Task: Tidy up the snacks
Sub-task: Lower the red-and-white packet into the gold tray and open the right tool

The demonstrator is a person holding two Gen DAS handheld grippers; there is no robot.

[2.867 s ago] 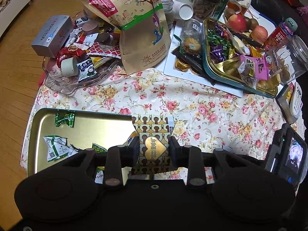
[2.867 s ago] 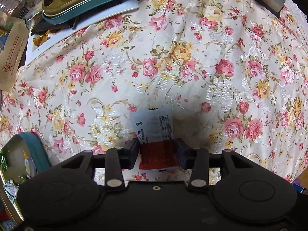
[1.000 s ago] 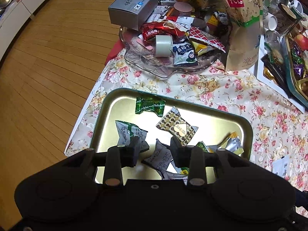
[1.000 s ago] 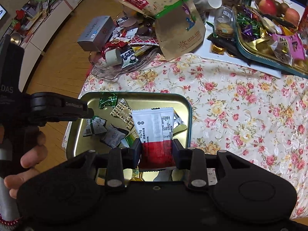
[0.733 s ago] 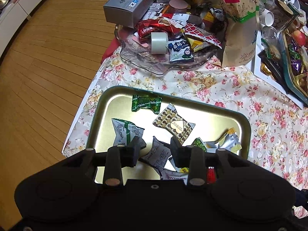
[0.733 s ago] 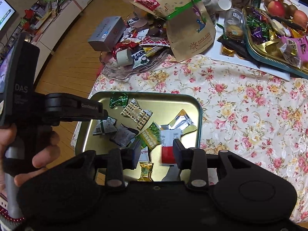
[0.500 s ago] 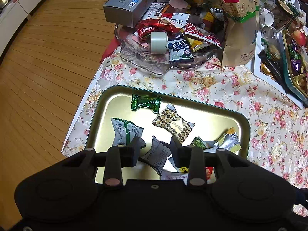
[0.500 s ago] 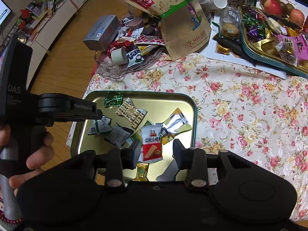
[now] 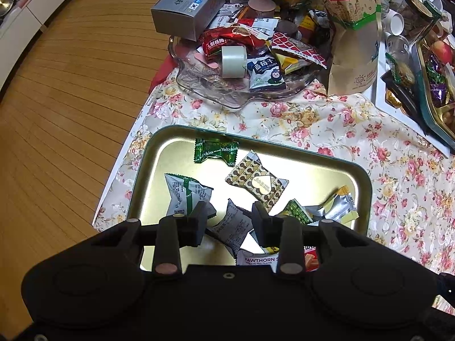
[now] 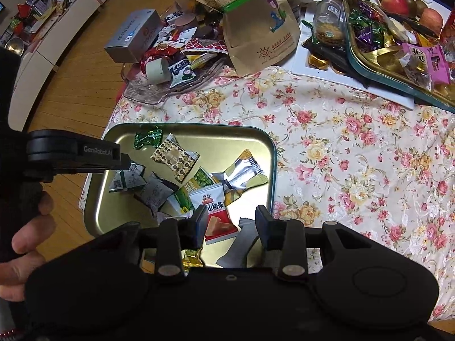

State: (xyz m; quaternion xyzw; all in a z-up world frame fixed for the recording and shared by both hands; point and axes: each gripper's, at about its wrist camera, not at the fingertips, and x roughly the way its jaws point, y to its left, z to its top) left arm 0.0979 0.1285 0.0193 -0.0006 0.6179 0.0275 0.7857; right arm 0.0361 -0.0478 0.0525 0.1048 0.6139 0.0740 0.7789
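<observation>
Gold-coloured tray (image 10: 264, 145) with a green rim sits on the floral tablecloth (image 10: 355, 153), holding a loose heap of wrapped snacks.

Change from 1 second ago: the white-and-red packet (image 10: 217, 213) was then clamped upright in the right gripper (image 10: 230, 223); it now lies flat in the tray, face up, below that gripper's spread jaws, nothing between the pads. Half a second ago it was already down. Left gripper (image 9: 229, 220) holds the same pose over the tray as before, jaws apart and empty; 2.9 seconds ago it carried the brown patterned candy (image 9: 257, 183), which now rests mid-tray.

Writing: green candy (image 9: 216, 150) reads "Meltykiss". A white pack edge (image 9: 257, 260) under the left gripper reads "HAWTHORN S…", with small print "PEEL FLAVOR" beneath. The left gripper's arm, seen from the right wrist, carries "GenRobot.A…". Paper bag (image 10: 256, 28) has a red label, "…NSHIDAI" legible, plus Chinese characters. Grey box (image 9: 189, 5) shows Korean lettering. The white-and-red packet bears Chinese characters.

Orientation: the white-and-red packet's long axis runs from the tray's middle toward its near edge, white end toward the pile, red end nearest the right gripper, slightly skewed. It overlaps a green-and-white pack (image 10: 182, 199) and touches a silver-yellow wrapper (image 10: 244, 174).

A hand (image 10: 25, 236) grips the left tool's handle.
</observation>
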